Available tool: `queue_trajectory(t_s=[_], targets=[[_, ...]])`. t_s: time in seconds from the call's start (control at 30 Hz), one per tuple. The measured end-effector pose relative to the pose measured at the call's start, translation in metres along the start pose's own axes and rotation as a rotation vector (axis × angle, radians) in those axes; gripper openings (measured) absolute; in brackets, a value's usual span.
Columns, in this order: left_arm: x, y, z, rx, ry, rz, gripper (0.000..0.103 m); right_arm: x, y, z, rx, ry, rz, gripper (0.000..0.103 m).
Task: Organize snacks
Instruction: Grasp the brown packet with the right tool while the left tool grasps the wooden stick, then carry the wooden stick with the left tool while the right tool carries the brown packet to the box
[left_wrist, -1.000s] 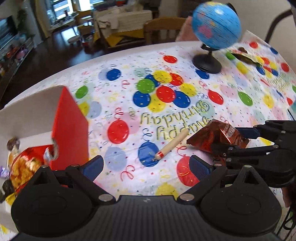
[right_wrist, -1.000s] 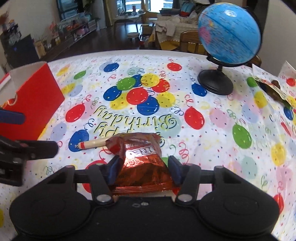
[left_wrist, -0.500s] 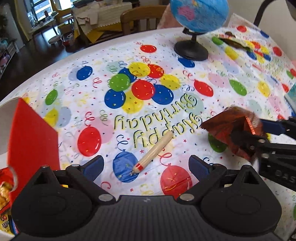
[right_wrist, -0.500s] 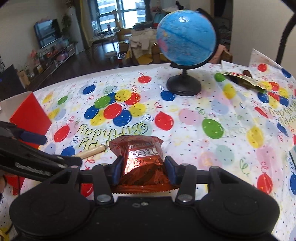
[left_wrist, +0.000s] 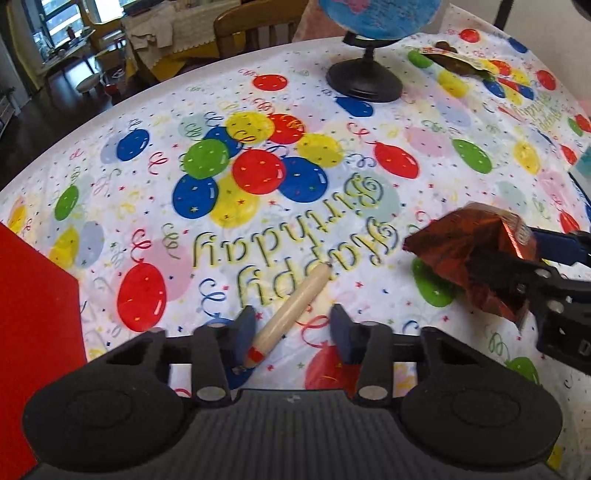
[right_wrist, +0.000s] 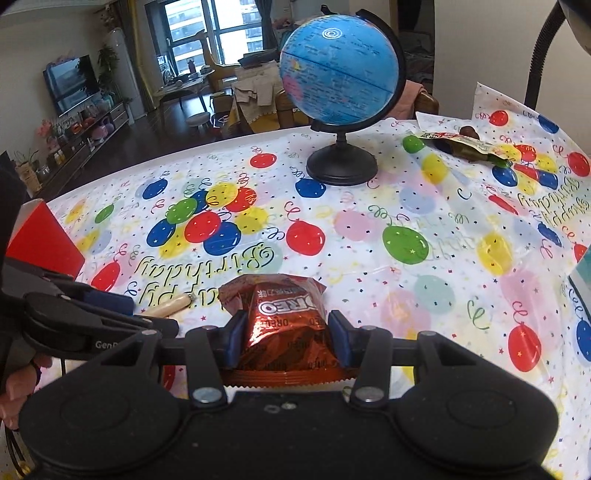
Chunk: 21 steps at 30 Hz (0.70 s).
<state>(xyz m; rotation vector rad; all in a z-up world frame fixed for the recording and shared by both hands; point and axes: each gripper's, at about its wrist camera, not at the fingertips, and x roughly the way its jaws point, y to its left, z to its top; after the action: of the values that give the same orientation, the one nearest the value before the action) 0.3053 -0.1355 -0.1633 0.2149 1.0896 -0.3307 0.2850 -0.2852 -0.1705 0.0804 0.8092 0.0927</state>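
The globe (right_wrist: 339, 72) stands at the far side of the worktop (left_wrist: 424, 147). On its near side the right gripper (right_wrist: 284, 334) has its jaws clamped on the red Oreo packet (right_wrist: 280, 325). Left of that packet, the snack stick (left_wrist: 291, 314) lies slantwise, red end between the left gripper's (left_wrist: 291, 330) closing jaws; only the left pad seems to touch it.
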Motion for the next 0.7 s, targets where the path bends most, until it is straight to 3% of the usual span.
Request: queue_trajectory(t_s=[0.1, 0.17, 0.7], targets=[[-0.002, -0.001, -0.002, -0.004, -0.004, -0.019, 0.029, 0.000, -0.001, -0.001, 0.010, 0.000, 0.001, 0.045], [-0.002, 0.000, -0.002, -0.014, -0.007, -0.020, 0.016, 0.000, -0.002, -0.002, 0.021, 0.000, 0.001, 0.045], [-0.034, 0.007, -0.025, -0.167, -0.005, 0.023, 0.010, -0.025, -0.002, -0.011, 0.081, -0.013, 0.028, 0.044]])
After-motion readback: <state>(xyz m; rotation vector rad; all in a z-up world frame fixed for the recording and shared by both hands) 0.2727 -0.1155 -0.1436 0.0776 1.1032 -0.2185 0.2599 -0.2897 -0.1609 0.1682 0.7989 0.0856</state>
